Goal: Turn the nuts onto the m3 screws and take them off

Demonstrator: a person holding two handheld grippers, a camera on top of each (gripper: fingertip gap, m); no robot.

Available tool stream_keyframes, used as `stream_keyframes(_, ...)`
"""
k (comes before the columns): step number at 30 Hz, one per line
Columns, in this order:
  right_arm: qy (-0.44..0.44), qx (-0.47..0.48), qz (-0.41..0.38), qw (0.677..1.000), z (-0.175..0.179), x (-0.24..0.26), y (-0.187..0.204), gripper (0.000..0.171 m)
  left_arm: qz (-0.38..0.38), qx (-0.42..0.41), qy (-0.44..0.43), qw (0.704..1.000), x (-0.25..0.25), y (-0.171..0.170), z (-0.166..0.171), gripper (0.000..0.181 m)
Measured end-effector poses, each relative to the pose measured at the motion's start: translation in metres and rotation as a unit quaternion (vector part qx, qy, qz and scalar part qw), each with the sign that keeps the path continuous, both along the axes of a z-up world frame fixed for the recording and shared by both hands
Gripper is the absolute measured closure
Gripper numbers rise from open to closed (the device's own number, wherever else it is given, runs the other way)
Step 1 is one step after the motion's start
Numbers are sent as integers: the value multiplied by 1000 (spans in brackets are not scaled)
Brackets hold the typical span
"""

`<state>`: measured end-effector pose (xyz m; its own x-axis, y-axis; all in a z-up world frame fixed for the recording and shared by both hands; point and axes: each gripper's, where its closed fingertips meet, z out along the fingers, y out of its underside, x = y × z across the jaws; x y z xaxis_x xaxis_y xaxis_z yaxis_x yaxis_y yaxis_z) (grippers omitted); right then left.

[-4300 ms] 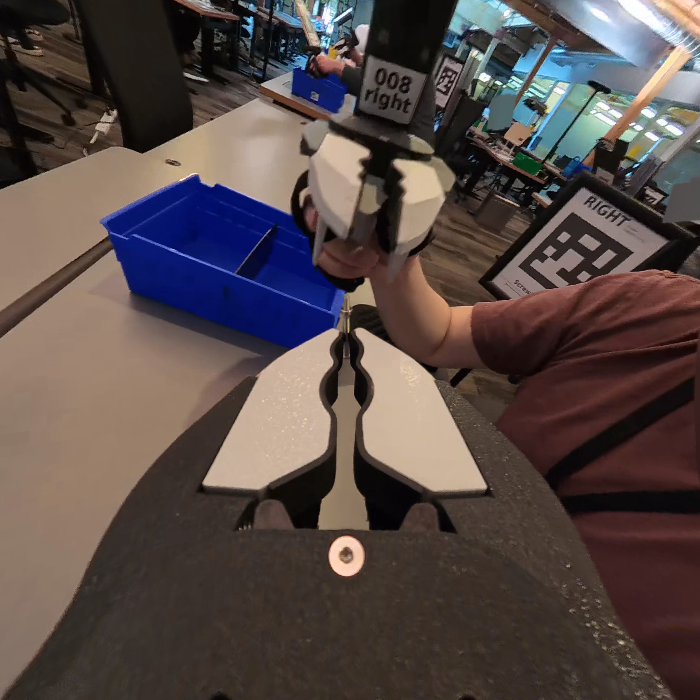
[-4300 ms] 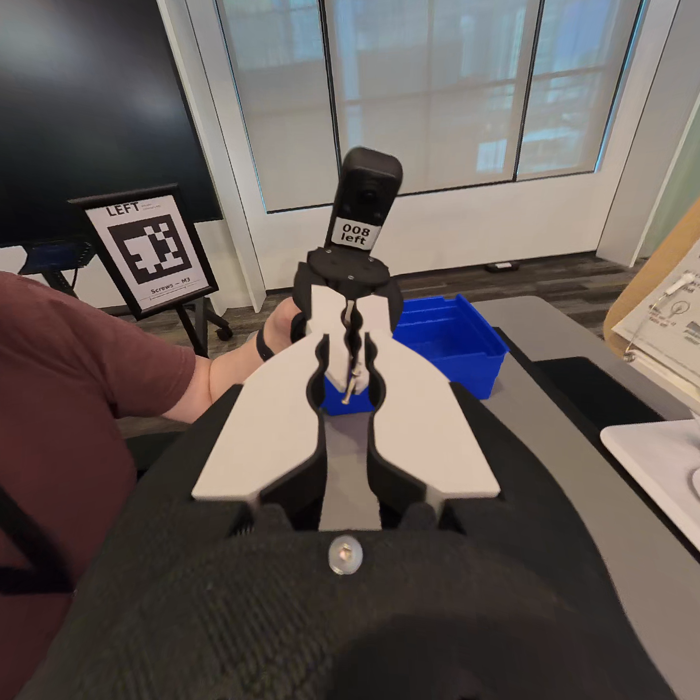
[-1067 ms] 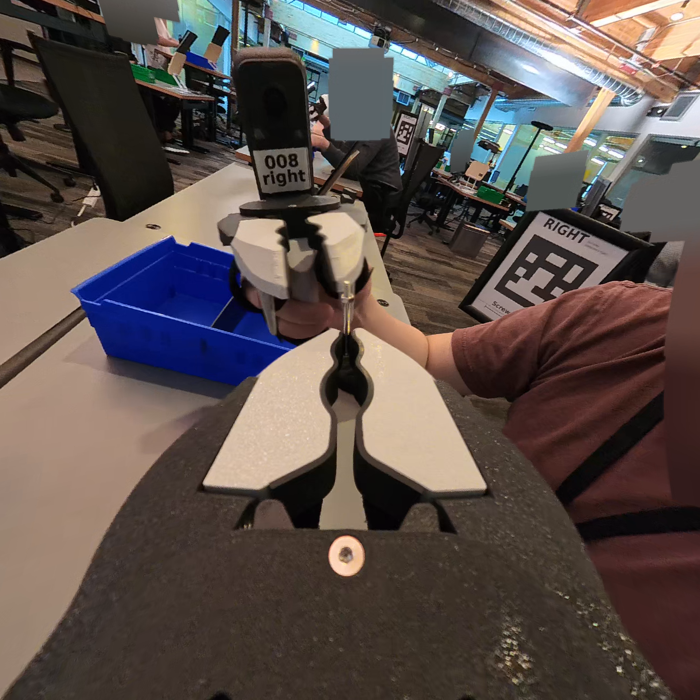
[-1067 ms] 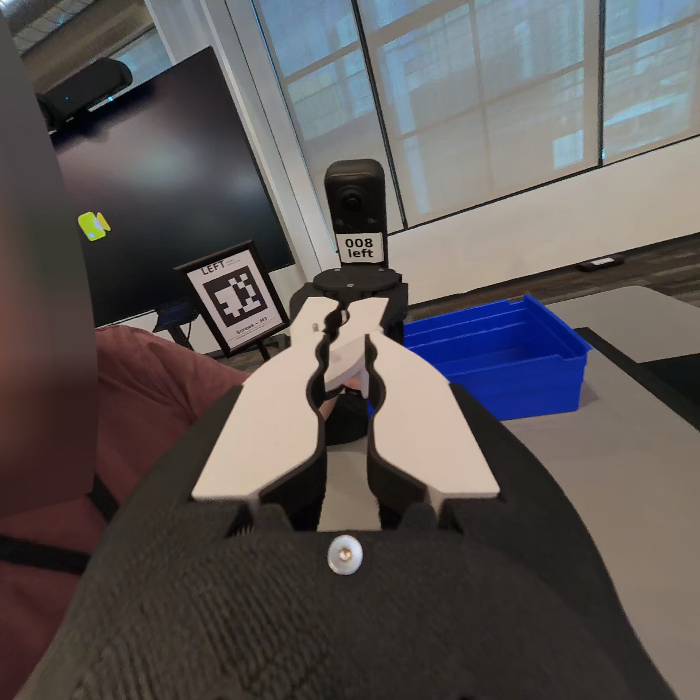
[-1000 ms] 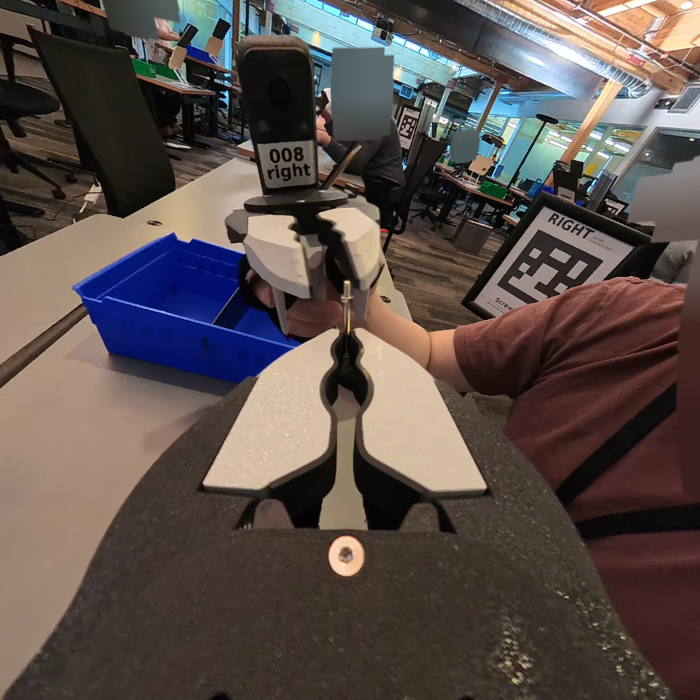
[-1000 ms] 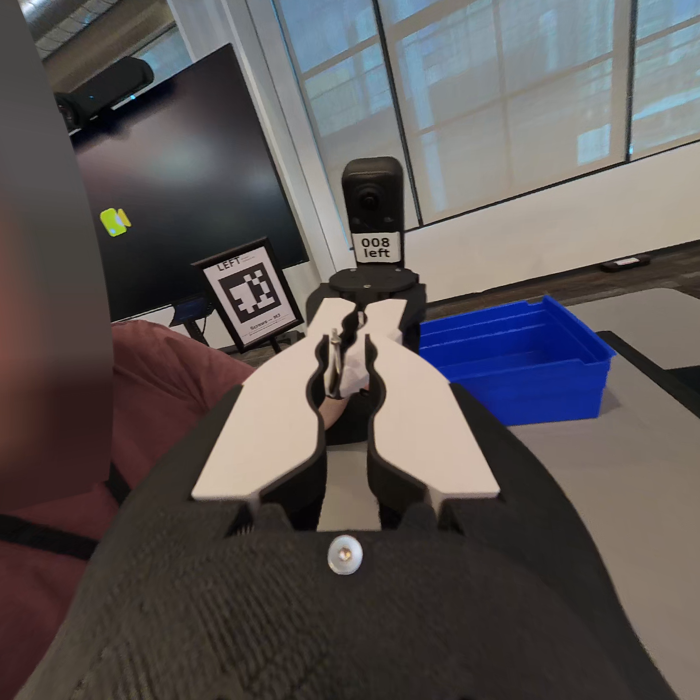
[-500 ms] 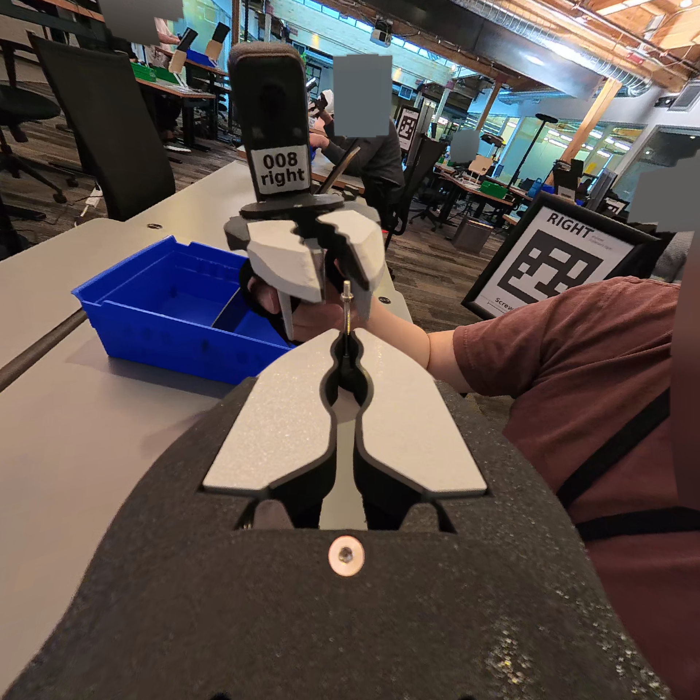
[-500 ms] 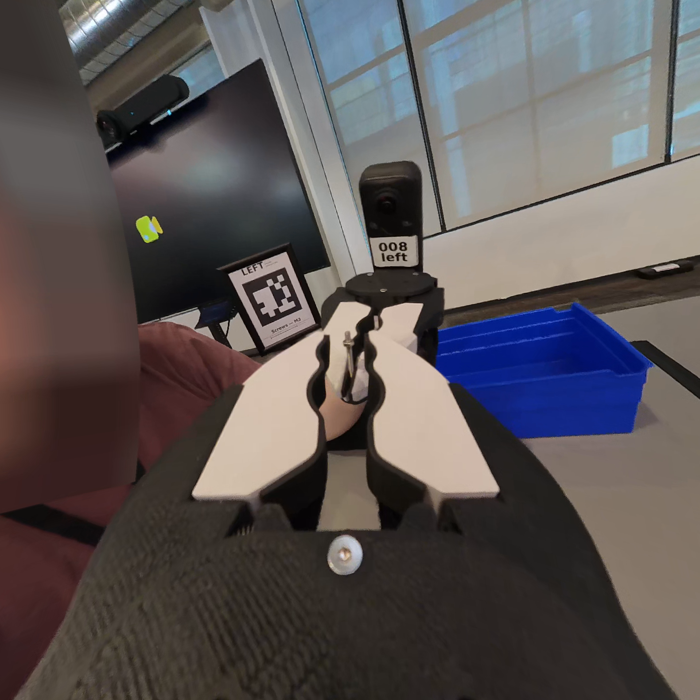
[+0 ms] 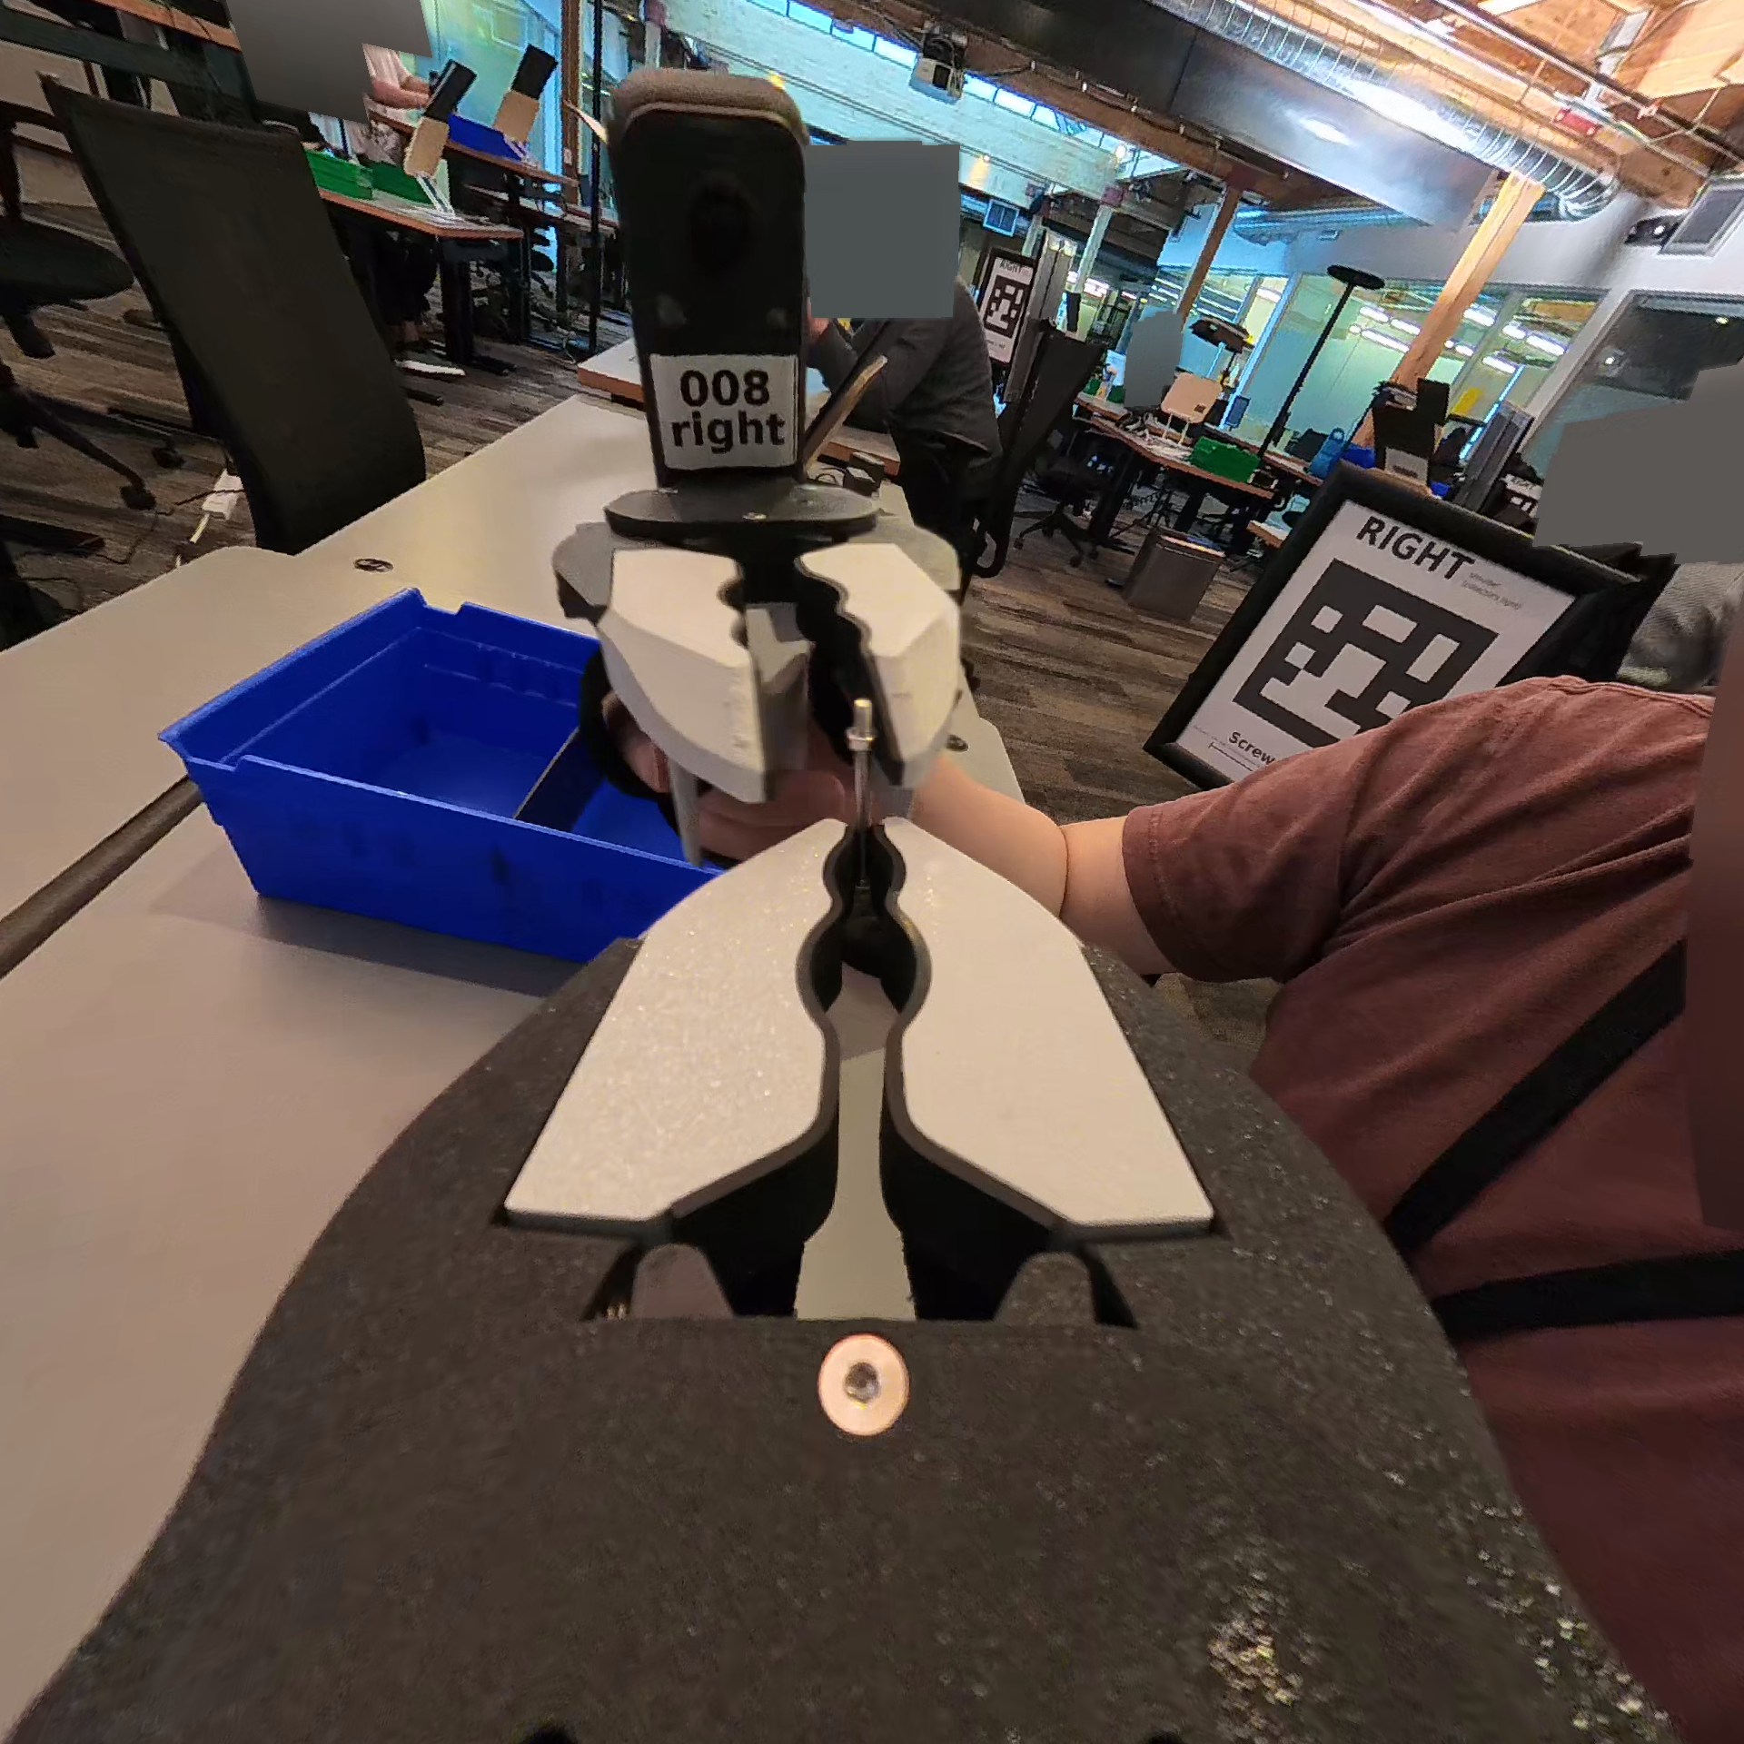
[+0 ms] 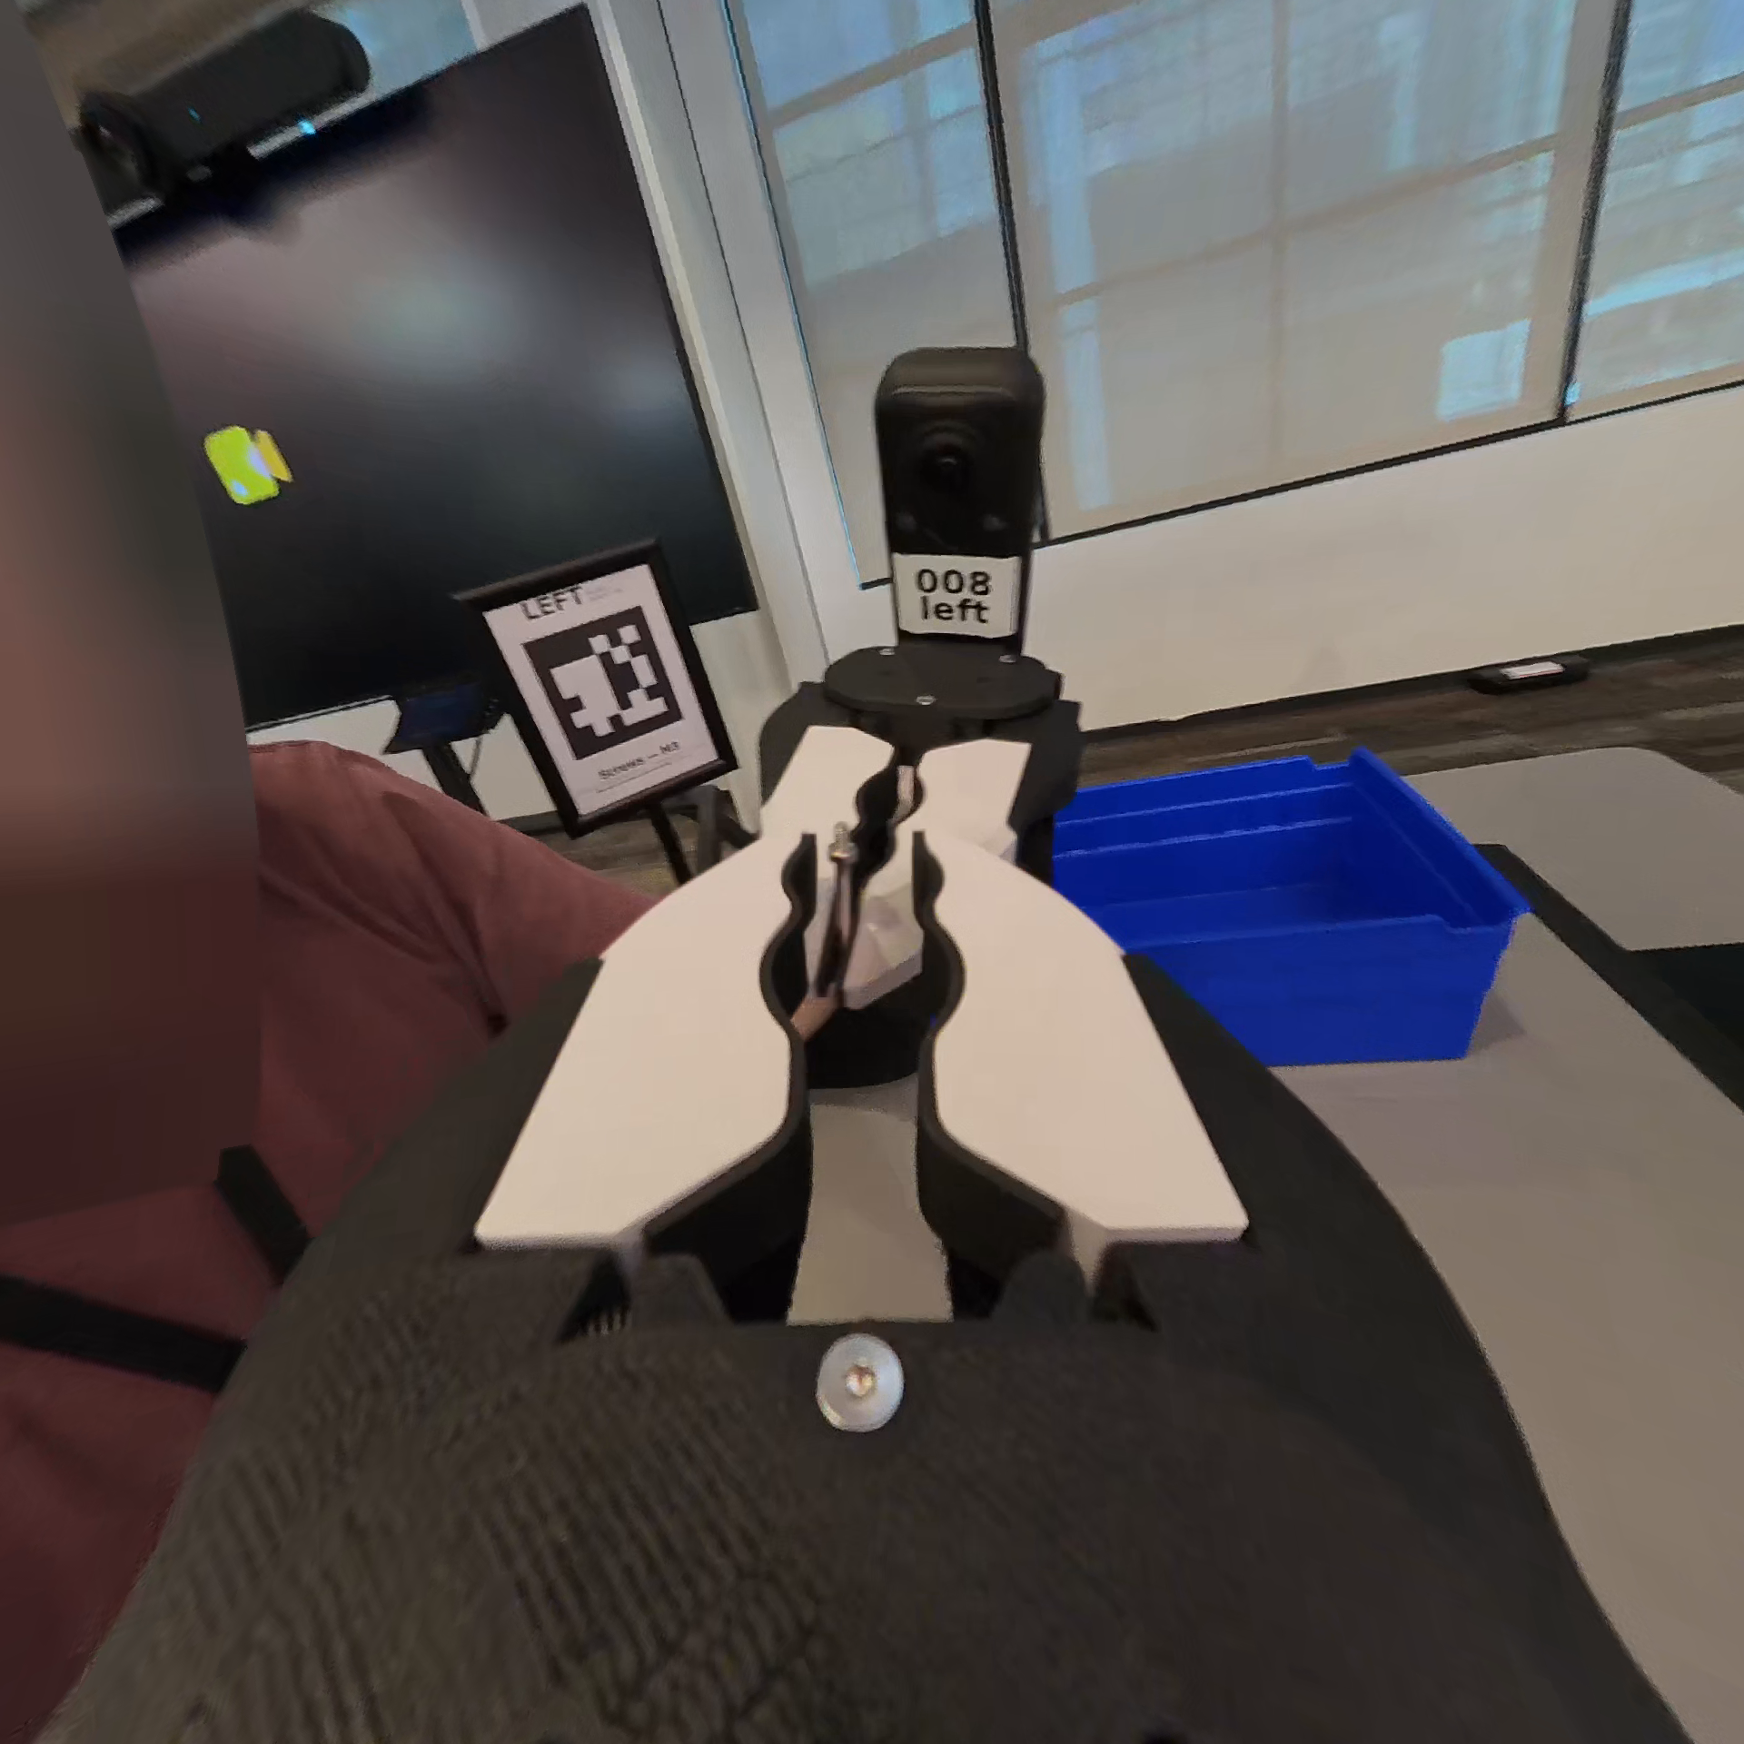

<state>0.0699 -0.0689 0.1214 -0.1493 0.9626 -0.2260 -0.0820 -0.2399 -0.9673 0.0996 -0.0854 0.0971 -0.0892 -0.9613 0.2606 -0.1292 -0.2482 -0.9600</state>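
Observation:
My left gripper (image 9: pixel 861 835) is shut on the lower end of a thin metal M3 screw (image 9: pixel 859 783), which stands up from its tips. A small metal nut or head (image 9: pixel 861 738) sits at the screw's top; I cannot tell which. My right gripper (image 9: pixel 816 774) faces the left one from close by. In the right wrist view its fingers stand partway apart around the screw (image 10: pixel 835 906), which is nearer the left finger, so my right gripper (image 10: pixel 861 868) is open. The left gripper (image 10: pixel 873 944) shows just behind.
A blue plastic bin (image 9: pixel 425 849) sits on the grey table (image 9: pixel 189 1085) behind the grippers; it also shows in the right wrist view (image 10: pixel 1321 1000). The person's arm (image 9: pixel 1000 849) and maroon shirt fill the right side. Framed marker signs (image 9: pixel 1368 642) (image 10: pixel 613 689) stand beyond the table edge. Less than 4 cm separates the two grippers' tips.
The right gripper has shifted and tilted slightly around the screw. The left gripper keeps its hold on the screw and stays in place.

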Motion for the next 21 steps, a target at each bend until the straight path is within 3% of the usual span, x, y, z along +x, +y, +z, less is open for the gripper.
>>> stream_keyframes(6, 25, -32, -1, 999, 5, 12, 11, 158, 6, 6, 1, 1000, -3, 1, 2, 180)
stream_keyframes(12, 11, -14, 23, 1000, 3, 0, -7, 152, 2, 8, 2, 1000, -1, -2, 2, 179)
stream_keyframes(21, 5, -22, 14, 1000, 1, 8, 3, 152, 5, 0, -3, 1000, -3, 1, 3, 180)
